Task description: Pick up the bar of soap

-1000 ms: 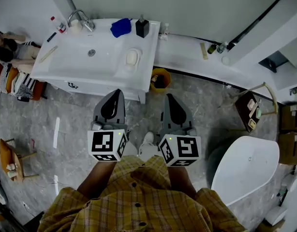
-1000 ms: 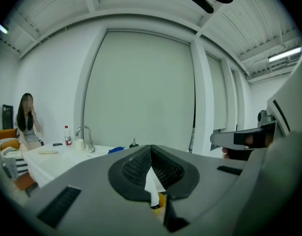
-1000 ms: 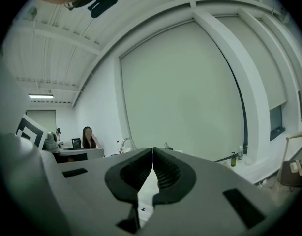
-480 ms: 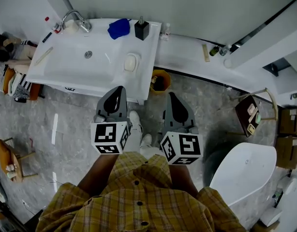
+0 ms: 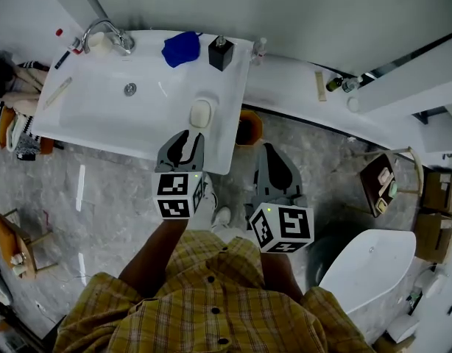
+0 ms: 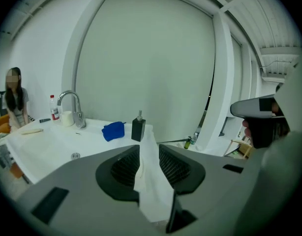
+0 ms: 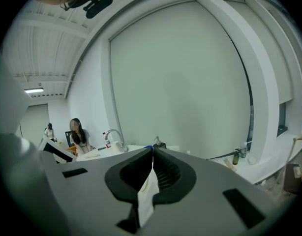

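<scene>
The bar of soap [image 5: 200, 113] lay pale and oval on the right part of the white sink [image 5: 93, 120], close to its front edge. It was right of the drain [image 5: 129, 89] and nearer the person than the black pump bottle [image 5: 221, 52]. Nothing held it.

The left gripper [image 5: 188, 134] pointed at the soap from the near side, with its tips over the sink's front edge and just beside the bar. In the left gripper view its jaws [image 6: 149, 151] stood apart and were opening. Only the white sink surface showed through the gap, and nothing was between the pads.

The right gripper [image 5: 269, 151] hung further back and to the right, over the grey floor and off the sink. In the right gripper view its jaws [image 7: 152, 151] met at the tips and were empty.

At the back of the sink sat a blue cloth [image 5: 180, 48] left of the pump bottle. A curved tap [image 5: 104, 32] stood at the far left corner. A yellow bin [image 5: 249, 127] stood under the sink's right end. Small bottles [image 5: 338, 84] stood on the white ledge [image 5: 285, 87] to the right. A white tub [image 5: 369, 263] filled the lower right of the head view, and a person [image 5: 6, 87] sat at the far left.
</scene>
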Demonstrator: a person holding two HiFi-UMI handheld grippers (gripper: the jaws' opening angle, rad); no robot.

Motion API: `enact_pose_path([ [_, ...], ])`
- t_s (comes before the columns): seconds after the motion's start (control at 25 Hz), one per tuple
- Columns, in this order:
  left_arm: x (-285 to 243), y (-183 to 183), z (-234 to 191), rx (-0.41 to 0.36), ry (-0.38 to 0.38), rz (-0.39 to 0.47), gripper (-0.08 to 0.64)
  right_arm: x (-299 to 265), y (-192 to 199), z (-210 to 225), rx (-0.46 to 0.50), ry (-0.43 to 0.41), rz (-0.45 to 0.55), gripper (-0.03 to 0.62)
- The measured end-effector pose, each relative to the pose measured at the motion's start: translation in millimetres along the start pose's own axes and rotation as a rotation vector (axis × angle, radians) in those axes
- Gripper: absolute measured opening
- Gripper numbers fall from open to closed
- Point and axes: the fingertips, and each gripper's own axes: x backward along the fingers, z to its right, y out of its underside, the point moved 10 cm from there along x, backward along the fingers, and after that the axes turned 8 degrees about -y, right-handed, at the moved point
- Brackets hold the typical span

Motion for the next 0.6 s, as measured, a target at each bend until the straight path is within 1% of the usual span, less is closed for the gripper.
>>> enact_pose_path([
  [0.12, -39.5, 8.8, -5.1, -0.015, -0.012, -0.054, 0.152, -25.1, 5.7, 11.0, -0.019, 0.008, -0.036, 0.021],
  [0.32, -97.5, 24.9, -14.4, -0.005, -0.038, -0.152, 0.212, -55.9, 16.5, 25.0, -0.047, 0.023, -0.085, 0.021],
  [0.6, -153.4, 47.3, -25.0, -0.009, -0.065, -0.252, 0.242, -91.5, 32.6, 31.6, -0.073, 0.014, -0.145, 0.021],
])
